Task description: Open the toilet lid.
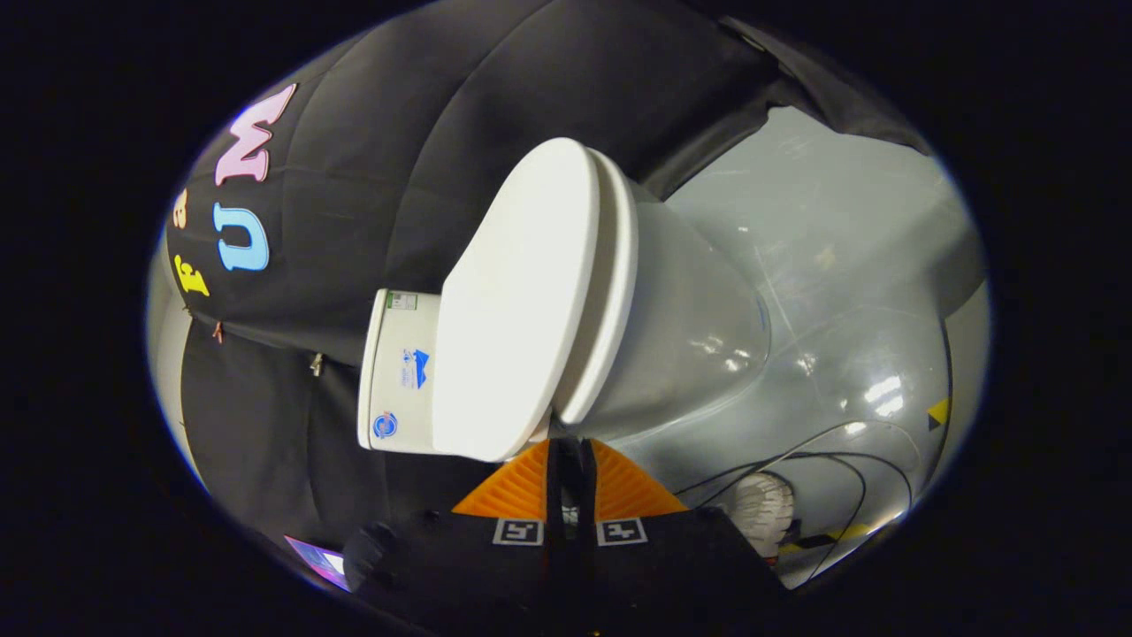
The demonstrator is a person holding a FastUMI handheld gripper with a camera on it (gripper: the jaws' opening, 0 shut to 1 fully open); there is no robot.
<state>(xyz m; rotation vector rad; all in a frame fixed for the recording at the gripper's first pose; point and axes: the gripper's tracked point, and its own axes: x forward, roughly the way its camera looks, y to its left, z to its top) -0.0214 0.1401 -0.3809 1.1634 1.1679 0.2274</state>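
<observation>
My claw (569,447) sits nearest, its two fingers pressed together with only a thin dark slit between them, clenched on nothing. Their tips reach just up to the near edge of the white oval plastic toilet lid (517,305), which lies shut on the white seat ring (610,292). I cannot tell whether the tips touch it. The whole view is rolled sideways. Beyond the lid stands the white ceramic cistern (398,372) against the black cloth wall (389,133). The pale grey bowl (690,336) rests on a glossy grey floor (822,265), where thin black cables (822,464) trail beside my fingers.
</observation>
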